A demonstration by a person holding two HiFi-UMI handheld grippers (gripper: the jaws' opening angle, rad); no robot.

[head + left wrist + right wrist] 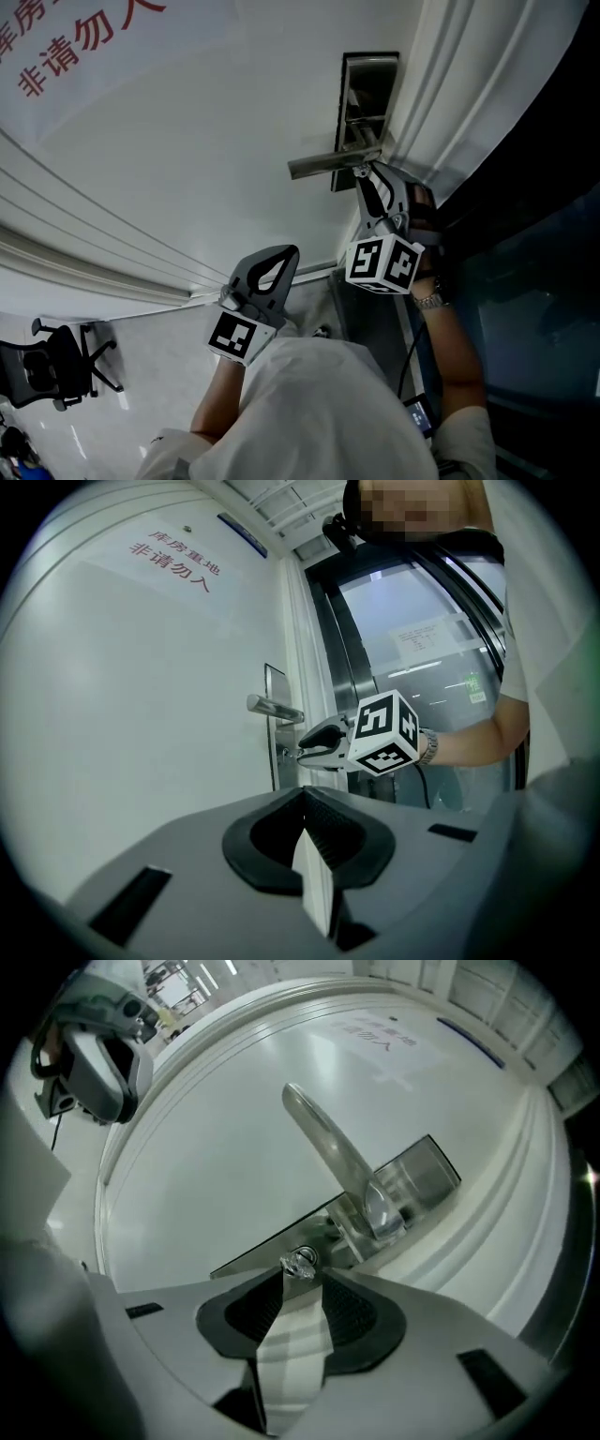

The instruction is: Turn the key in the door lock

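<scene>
A small silver key [300, 1262] sticks out of the lock cylinder in the steel lock plate [422, 1171] on the white door, just below the lever handle [323, 1143]. My right gripper [300, 1275] points at it, open, with the key's head between the fingertips and the pads apart from it. The head view shows this right gripper [361, 172] under the handle [323, 164] and lock plate [368, 89]. My left gripper [287, 253] hangs back from the door, shut and empty. The left gripper view shows the right gripper [302, 750] at the lock from the side.
Red characters [66, 47] are printed on the door. The moulded door frame [469, 84] runs just right of the lock, with a dark glass panel [422, 639] beyond it. An office chair [56, 361] stands on the floor at the lower left.
</scene>
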